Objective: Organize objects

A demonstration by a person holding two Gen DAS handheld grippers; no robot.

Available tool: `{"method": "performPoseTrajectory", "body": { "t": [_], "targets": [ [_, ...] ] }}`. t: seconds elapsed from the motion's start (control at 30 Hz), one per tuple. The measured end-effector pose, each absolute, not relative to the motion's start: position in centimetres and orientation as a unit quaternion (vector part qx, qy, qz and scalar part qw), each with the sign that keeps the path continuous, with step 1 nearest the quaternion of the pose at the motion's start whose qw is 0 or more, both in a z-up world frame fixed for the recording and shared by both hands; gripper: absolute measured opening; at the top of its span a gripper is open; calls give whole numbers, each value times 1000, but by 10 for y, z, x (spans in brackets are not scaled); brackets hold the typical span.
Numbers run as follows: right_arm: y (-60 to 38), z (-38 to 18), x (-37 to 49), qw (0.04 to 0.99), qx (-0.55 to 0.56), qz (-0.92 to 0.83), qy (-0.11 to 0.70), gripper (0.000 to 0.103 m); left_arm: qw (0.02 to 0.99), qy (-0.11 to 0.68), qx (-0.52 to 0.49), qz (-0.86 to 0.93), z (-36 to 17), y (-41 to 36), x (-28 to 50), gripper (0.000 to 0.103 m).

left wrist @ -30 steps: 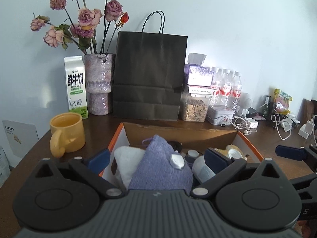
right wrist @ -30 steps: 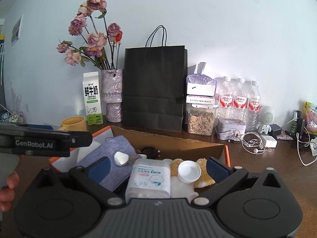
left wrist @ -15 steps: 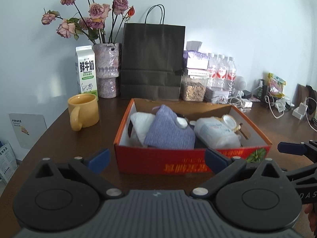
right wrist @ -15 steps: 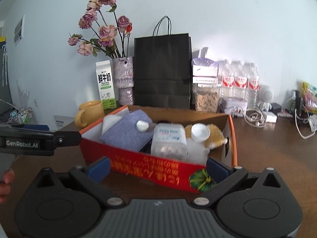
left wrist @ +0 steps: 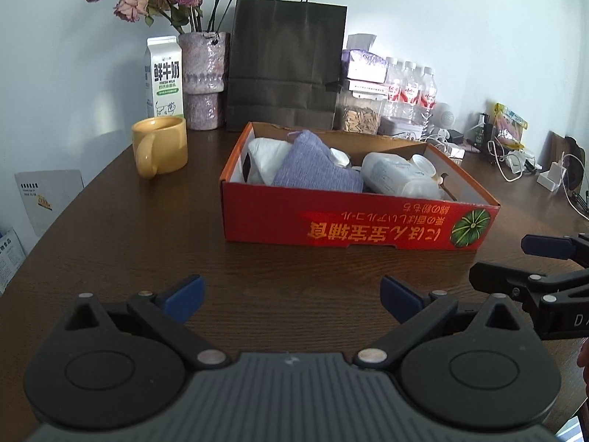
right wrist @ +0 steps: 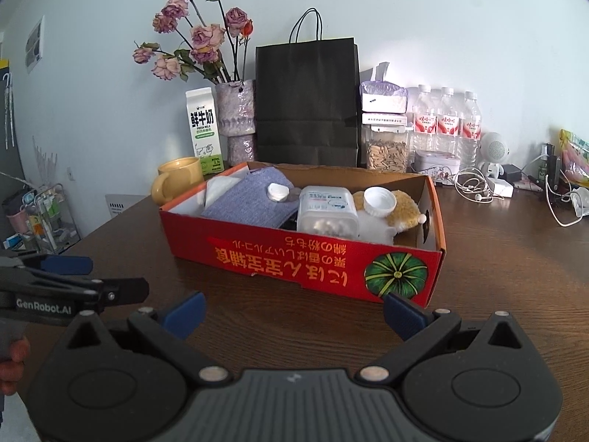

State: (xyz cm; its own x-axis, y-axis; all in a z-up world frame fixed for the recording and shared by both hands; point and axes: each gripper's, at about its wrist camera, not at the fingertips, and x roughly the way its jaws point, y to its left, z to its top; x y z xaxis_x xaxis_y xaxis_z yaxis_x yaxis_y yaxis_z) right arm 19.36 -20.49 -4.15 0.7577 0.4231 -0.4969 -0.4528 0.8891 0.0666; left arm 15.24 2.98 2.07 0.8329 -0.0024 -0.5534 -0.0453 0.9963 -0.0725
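Observation:
A red cardboard box [left wrist: 349,226] [right wrist: 294,258] stands on the brown table. It holds a purple-blue cloth pouch [left wrist: 316,165] [right wrist: 254,199], a white cloth [left wrist: 265,158], a clear plastic container [left wrist: 390,173] [right wrist: 327,208], a white cap [right wrist: 379,200] and a tan plush toy [right wrist: 405,213]. My left gripper [left wrist: 291,296] is open and empty, in front of the box. My right gripper [right wrist: 292,311] is open and empty, in front of the box's right part.
A yellow mug [left wrist: 160,151], a milk carton [left wrist: 163,77], a vase of dried roses [left wrist: 204,77] and a black paper bag [left wrist: 285,62] stand behind the box. Water bottles [right wrist: 447,121], a seed jar [right wrist: 386,153], cables and chargers [right wrist: 478,188] line the back right.
Both grippers have pulled back from over the box towards the near table edge. The box now shows whole, with its red front face in view.

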Motion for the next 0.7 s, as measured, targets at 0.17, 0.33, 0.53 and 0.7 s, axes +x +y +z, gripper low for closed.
{"method": "performPoseTrajectory", "body": {
  "t": [0.17,0.33,0.53,0.7],
  "targets": [
    [-205,-42,192,937,-29,234,259,103,957,287,-43,9,21,29,150,103],
    [-208,-42,192,937,-28,232,258,103,957,286,-43,9,21,28,149,103],
    [-208,-42,192,937,-28,233,258,103,957,286,-42,9,23,26,149,103],
    [-209,-41,192,938,-28,232,257,103,958,283,-39,8,24,25,149,103]
  ]
}}
